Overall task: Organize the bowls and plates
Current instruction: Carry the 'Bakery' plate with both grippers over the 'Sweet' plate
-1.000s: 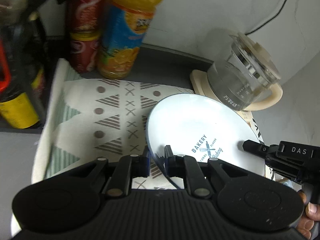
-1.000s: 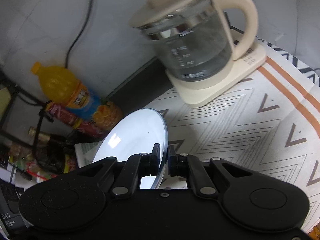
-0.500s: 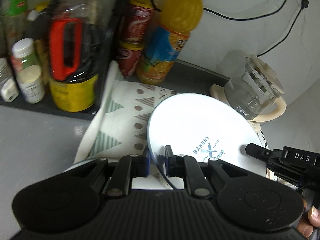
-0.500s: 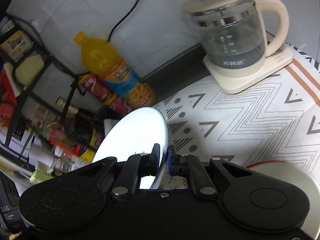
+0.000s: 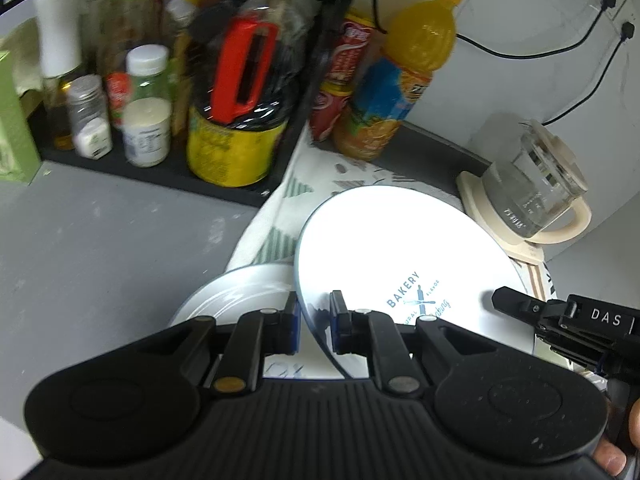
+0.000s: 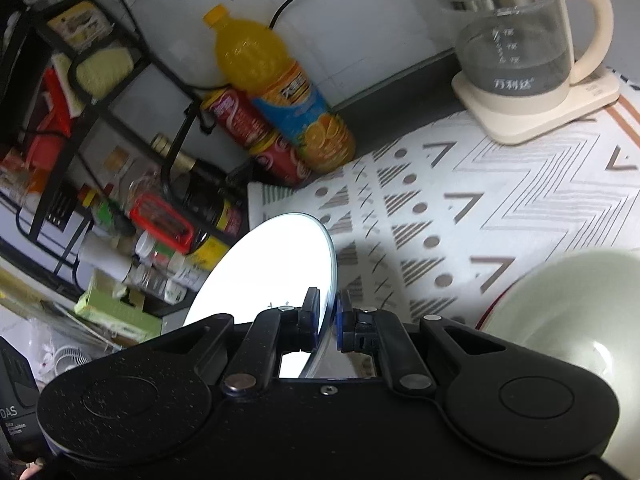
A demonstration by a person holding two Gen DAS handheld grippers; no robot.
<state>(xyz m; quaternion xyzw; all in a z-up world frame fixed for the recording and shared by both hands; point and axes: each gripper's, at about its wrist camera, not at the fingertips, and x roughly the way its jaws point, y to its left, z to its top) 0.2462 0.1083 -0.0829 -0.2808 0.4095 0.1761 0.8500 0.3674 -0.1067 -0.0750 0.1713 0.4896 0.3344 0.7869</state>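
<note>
A white plate with a blue "BAKERY" print (image 5: 400,256) is held in the air between both grippers. My left gripper (image 5: 314,326) is shut on its near-left rim. My right gripper (image 6: 329,320) is shut on the opposite rim of the same plate (image 6: 272,268), and it shows at the right edge of the left wrist view (image 5: 560,316). A second white plate (image 5: 240,296) lies below on the patterned mat. A pale green bowl with a red rim (image 6: 572,312) sits at the right in the right wrist view.
A patterned mat (image 6: 460,208) covers the counter. A glass kettle on a cream base (image 6: 520,52) stands at the back right. An orange juice bottle (image 5: 396,80), red cans (image 6: 256,132) and a black rack of jars and bottles (image 5: 160,100) stand at the back left.
Both grippers have lifted the bakery plate up and back. More of the rack, a second plate below and the bowl have come into view.
</note>
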